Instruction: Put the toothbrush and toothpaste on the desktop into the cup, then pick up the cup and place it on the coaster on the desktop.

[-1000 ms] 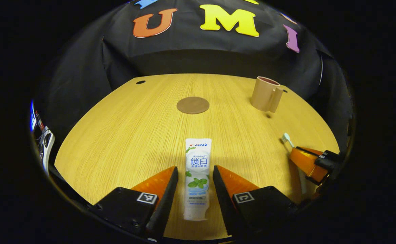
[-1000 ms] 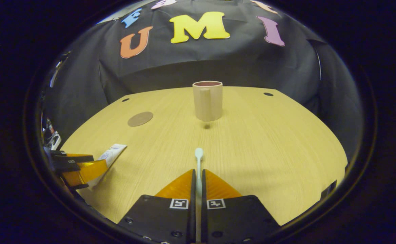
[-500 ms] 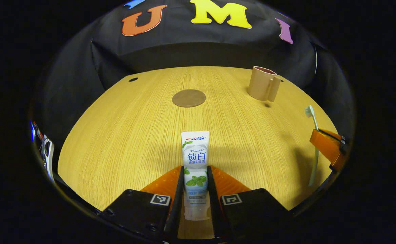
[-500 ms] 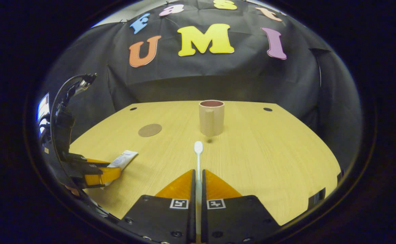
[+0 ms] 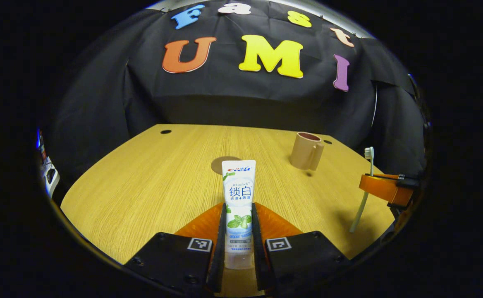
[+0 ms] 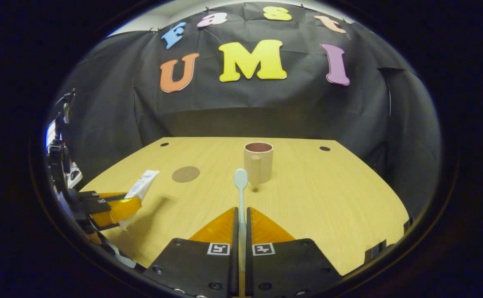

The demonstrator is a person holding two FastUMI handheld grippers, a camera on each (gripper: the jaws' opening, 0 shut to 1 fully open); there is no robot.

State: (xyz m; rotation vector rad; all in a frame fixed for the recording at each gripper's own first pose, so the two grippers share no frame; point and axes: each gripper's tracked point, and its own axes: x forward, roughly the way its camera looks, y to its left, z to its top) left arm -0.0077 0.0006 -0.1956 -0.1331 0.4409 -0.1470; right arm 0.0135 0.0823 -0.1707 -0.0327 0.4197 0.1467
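Note:
My left gripper (image 5: 238,209) is shut on the white toothpaste tube (image 5: 238,194) and holds it above the wooden desktop (image 5: 142,182), its flat end pointing forward. My right gripper (image 6: 240,213) is shut on the pale toothbrush (image 6: 240,186), whose head reaches forward over the table. The tan cup (image 6: 258,162) stands upright ahead of the brush, handle toward me; in the left gripper view the cup (image 5: 306,150) sits to the right. The round brown coaster (image 6: 185,174) lies left of the cup; in the left gripper view the coaster (image 5: 218,164) is partly hidden behind the tube.
In the left gripper view the right gripper (image 5: 384,188) hangs at the right edge with the toothbrush (image 5: 365,186). In the right gripper view the left gripper (image 6: 109,207) with the toothpaste (image 6: 140,190) is at the left. Cable holes (image 6: 324,148) mark the table's far side.
My left gripper closed on the toothpaste and lifted it off the table. My right gripper rose higher with the toothbrush. Both views now look more level across the desk.

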